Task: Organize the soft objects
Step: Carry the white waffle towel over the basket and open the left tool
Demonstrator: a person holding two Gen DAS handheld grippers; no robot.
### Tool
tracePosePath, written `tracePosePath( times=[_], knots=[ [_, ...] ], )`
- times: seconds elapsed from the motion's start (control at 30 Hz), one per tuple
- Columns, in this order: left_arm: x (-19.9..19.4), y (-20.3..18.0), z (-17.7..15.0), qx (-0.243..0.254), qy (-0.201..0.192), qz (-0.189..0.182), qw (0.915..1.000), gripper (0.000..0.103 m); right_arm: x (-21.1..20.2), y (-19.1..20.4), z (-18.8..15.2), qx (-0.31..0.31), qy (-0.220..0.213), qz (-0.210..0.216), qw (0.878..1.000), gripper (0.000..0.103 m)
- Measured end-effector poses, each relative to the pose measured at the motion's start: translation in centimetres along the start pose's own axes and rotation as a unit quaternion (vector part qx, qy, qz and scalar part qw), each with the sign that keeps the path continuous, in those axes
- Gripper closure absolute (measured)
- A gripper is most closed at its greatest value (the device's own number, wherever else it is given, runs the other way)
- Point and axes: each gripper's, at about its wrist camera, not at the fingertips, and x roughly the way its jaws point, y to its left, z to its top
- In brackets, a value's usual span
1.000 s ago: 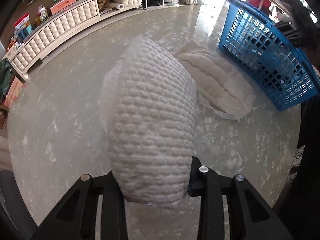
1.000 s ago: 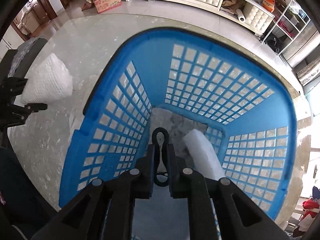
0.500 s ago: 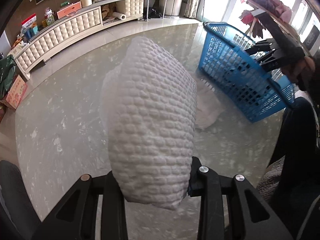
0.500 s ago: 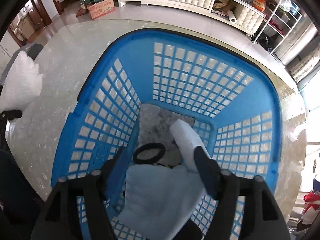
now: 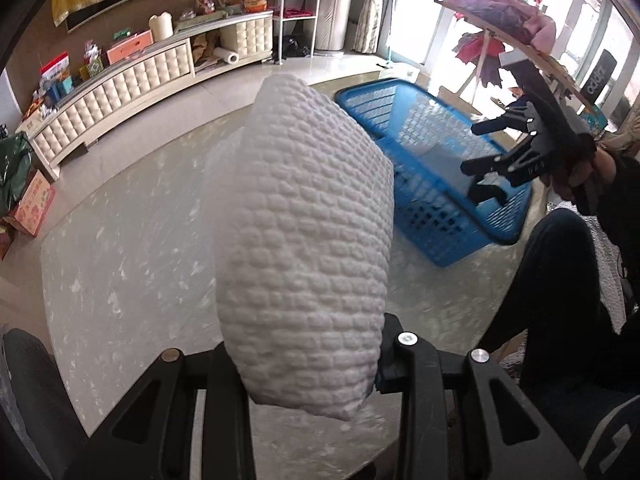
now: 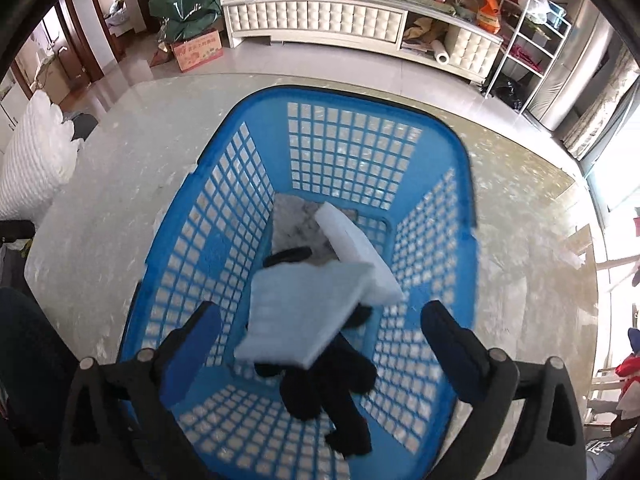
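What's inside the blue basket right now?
Inside the blue basket: a pale blue foam pad, a white foam block and dark fabric. The pad hides whatever lies under it.

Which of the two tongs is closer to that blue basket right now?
Right. The right tongs hang directly over the blue basket, jaws opening. The left tongs, gripping a white quilted pillow, are off to its side over the table.

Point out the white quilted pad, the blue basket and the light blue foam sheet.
white quilted pad (image 5: 304, 240), left wrist view, middle of its face
blue basket (image 6: 352, 148), right wrist view, far wall
light blue foam sheet (image 6: 300, 308), right wrist view, centre
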Motion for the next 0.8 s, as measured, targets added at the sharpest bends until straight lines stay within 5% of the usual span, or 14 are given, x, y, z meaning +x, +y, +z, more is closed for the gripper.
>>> tracePosePath(
  times=[0.8],
  knots=[
    [3.0,-10.8,7.2,0.092,0.009,-0.037,0.9950,0.073,-5.1,-4.0,-6.8,0.014,-0.062,-0.017,0.998,0.000]
  ],
)
